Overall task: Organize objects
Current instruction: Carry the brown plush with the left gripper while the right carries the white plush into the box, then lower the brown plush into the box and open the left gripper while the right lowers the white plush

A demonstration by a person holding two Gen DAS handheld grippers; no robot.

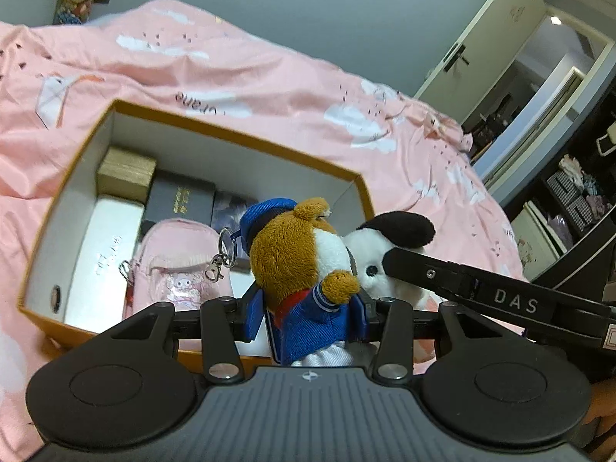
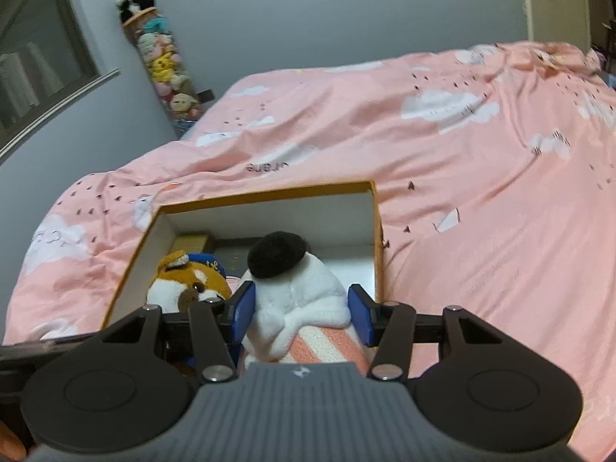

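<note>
**Left wrist view: two plush toys held over the orange box**

Left wrist view shows my left gripper [image 1: 306, 317] clenched on the brown plush in its blue jacket [image 1: 300, 265], pads squeezing the body, head up, long axis upright. My right gripper [image 2: 302, 315] is clenched on the white plush with the black ear [image 2: 292, 292], also upright. Both toys hang just at the near edge of the orange box [image 1: 238, 136], which sits on the pink bedspread [image 1: 269, 77].

Key relation: the box lies ahead of and below both grippers. The brown plush is over the box's near middle, the white plush over its near right corner. Next move, I judge, is forward and down into the box, then release.

Only the left view shows the contents: pink pouch [image 1: 177, 265], white case [image 1: 104, 258], dark box [image 1: 179, 200], tan box [image 1: 125, 173], filling the box's left and centre. Only the right view shows bare floor at the box's right end, so free room lies there. The right hand seems nearer that gap.
</note>
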